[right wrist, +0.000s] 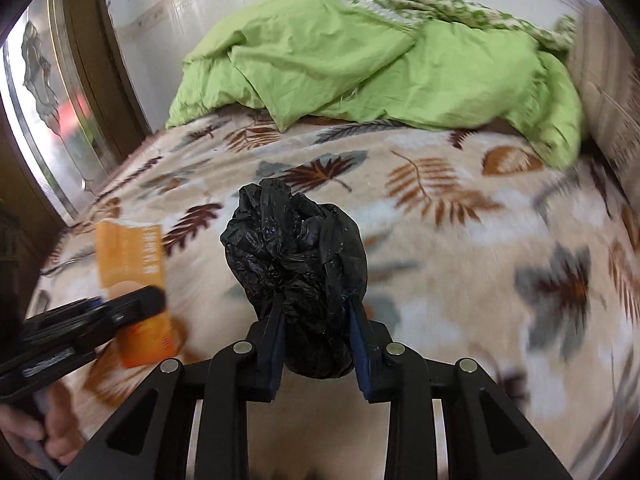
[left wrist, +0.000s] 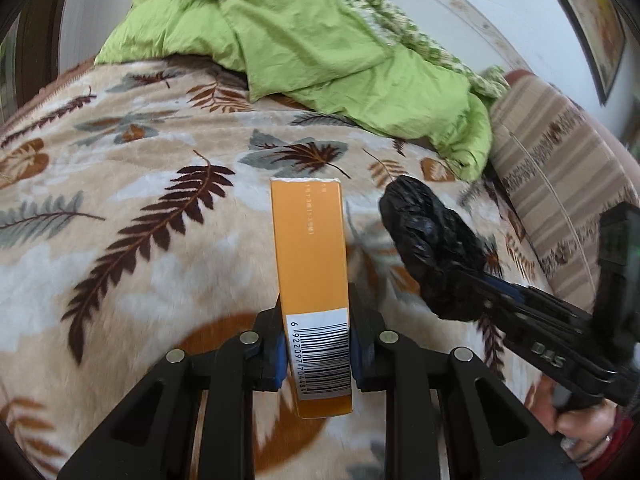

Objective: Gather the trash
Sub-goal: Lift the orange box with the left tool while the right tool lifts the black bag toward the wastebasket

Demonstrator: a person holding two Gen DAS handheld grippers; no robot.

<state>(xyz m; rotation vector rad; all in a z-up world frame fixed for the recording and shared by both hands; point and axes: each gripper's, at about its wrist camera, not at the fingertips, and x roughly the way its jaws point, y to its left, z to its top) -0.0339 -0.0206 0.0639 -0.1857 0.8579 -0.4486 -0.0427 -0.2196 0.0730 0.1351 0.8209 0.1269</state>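
An orange cardboard box (left wrist: 310, 264) with a barcode label sticks up and forward from my left gripper (left wrist: 316, 354), whose blue pads press on its two narrow sides. A crumpled black plastic bag (right wrist: 296, 268) bulges out of my right gripper (right wrist: 316, 344), which is shut on its lower part. Both are lifted off a leaf-patterned blanket (left wrist: 140, 208). In the left wrist view the black bag (left wrist: 430, 248) and the right gripper (left wrist: 496, 288) come in from the right. In the right wrist view the orange box (right wrist: 134, 276) and the left gripper (right wrist: 120, 312) show blurred at the left.
A rumpled green quilt (left wrist: 312, 48) lies across the back of the bed against a white wall. A striped pillow (left wrist: 560, 184) sits at the right. A window with a brown frame (right wrist: 68, 112) stands at the left. A person's hand (left wrist: 584, 424) holds the right gripper's handle.
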